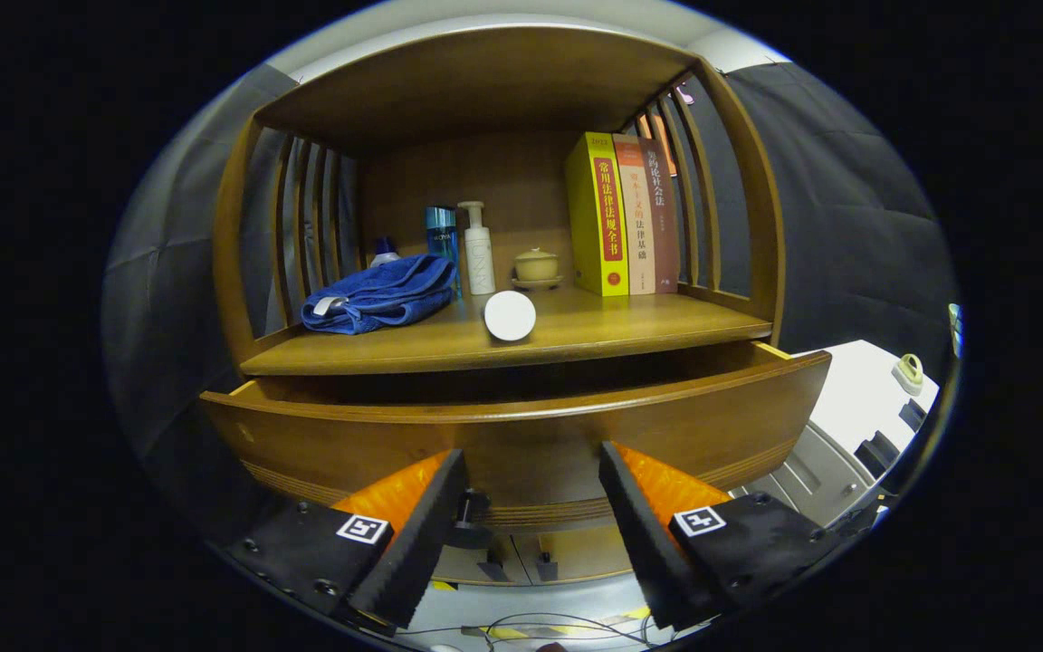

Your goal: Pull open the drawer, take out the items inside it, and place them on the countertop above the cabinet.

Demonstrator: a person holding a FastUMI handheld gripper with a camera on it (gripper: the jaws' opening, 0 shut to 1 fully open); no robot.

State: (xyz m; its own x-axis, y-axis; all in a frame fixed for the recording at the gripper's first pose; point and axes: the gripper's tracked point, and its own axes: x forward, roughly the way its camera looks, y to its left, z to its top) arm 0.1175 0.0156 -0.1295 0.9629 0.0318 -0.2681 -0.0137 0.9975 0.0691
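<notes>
The wooden drawer (pixel 521 435) stands pulled partly out of the cabinet, its curved front just ahead of my fingers. A dark gap above the front shows the drawer's inside, and what lies in it is hidden. My gripper (pixel 531 471) is open, its two black-and-orange fingers spread in front of the drawer front with nothing between them. A small dark knob (pixel 470 507) sits low on the front, next to the left finger. On the countertop (pixel 630 330) above the drawer lies a white round container (pixel 510 316) near the front edge.
On the countertop sit a folded blue towel (pixel 381 294), a blue bottle (pixel 441 235), a white pump bottle (pixel 478 249), a small tan lidded cup (pixel 537 267) and three upright books (pixel 621 217). Slatted wooden sides and a top board enclose the shelf. A white table (pixel 856 398) stands right.
</notes>
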